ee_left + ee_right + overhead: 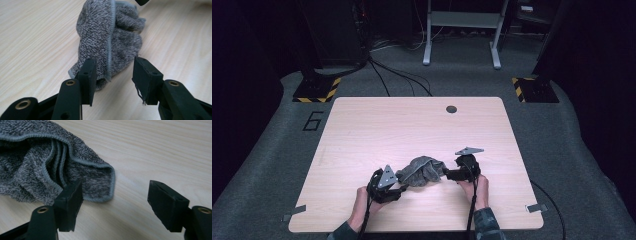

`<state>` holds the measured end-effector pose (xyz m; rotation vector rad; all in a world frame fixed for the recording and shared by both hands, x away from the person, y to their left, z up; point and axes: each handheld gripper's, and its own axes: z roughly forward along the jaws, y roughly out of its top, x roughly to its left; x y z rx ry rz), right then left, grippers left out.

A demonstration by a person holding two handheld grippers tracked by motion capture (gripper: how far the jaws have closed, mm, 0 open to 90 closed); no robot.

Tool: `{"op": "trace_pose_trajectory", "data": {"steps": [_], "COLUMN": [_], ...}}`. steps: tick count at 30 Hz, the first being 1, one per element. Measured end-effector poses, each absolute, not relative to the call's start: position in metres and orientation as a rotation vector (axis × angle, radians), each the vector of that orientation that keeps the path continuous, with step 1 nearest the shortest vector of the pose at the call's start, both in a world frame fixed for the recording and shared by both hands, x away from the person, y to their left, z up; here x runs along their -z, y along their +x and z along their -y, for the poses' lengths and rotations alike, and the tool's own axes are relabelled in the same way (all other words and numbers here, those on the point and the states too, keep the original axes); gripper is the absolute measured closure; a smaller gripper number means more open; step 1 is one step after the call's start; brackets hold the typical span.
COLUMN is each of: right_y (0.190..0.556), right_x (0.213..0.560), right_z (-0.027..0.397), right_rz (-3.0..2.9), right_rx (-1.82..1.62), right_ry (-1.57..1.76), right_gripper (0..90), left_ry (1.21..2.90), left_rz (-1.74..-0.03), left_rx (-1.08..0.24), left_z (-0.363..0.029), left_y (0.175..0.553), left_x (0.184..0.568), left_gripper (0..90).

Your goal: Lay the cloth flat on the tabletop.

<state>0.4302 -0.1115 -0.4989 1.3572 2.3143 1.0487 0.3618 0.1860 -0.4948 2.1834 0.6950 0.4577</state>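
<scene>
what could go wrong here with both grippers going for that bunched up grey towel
The towel lies crumpled in stacked folds, so the right gripper, whose fingers stand open beside a corner, may pinch several layers or miss the hem.

The left gripper has one corner only partly between its open fingers; closing now might catch just the edge, which could slip out when pulled.

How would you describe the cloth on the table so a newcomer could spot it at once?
Start at the pale wooden table and look to its near edge, where two hands each hold a black claw. Between the left claw and the right claw lies a crumpled cloth. It is speckled grey towelling with a plain grey hem, soft and bunched, unlike the hard black tools on both sides.
</scene>
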Motion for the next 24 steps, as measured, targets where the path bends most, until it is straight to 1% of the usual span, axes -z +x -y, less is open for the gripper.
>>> {"op": "trace_pose_trajectory", "data": {"steps": [6,11,13,14,15,17,18,19,20,21,22,24], "right_y": [0.440,0.436,0.435,0.434,0.432,0.430,0.430,0.429,0.429,0.428,0.428,0.426], "right_x": [0.509,0.511,0.511,0.511,0.511,0.511,0.511,0.511,0.511,0.512,0.512,0.513], "right_z": [0.104,0.101,0.099,0.097,0.096,0.095,0.095,0.095,0.095,0.097,0.097,0.099], "right_rz": [-2.340,-2.336,-2.331,-2.330,-2.330,-2.330,-2.330,-2.329,-2.329,-2.325,-2.325,-2.307], "right_rx": [-0.987,-0.930,-0.908,-0.884,-0.872,-0.885,-0.885,-0.895,-0.895,-0.908,-0.908,-0.934], "right_ry": [1.385,1.364,1.356,1.334,1.318,1.317,1.317,1.312,1.312,1.305,1.305,1.315], "right_gripper": [38.4,45.7,47.1,49.6,53.2,57.3,57.3,65.2,65.2,71.8,71.8,78.1], "left_ry": [2.192,2.192,2.189,2.190,2.188,2.190,2.190,2.192,2.183,2.180,2.165,2.141], "left_rz": [-0.734,-0.765,-0.773,-0.774,-0.781,-0.782,-0.782,-0.783,-0.794,-0.800,-0.806,-0.798], "left_rx": [-0.483,-0.502,-0.507,-0.496,-0.495,-0.502,-0.502,-0.506,-0.509,-0.512,-0.517,-0.529], "left_z": [-0.188,-0.191,-0.191,-0.192,-0.193,-0.193,-0.193,-0.194,-0.194,-0.195,-0.196,-0.200], "left_y": [0.370,0.373,0.374,0.375,0.377,0.379,0.379,0.380,0.380,0.381,0.382,0.383], "left_x": [0.502,0.508,0.508,0.509,0.510,0.511,0.511,0.511,0.512,0.512,0.512,0.511], "left_gripper": [57.2,61.8,63.6,65.3,69.7,74.7,76.9,80.3,80.3,84.5,84.5,87.6]}}
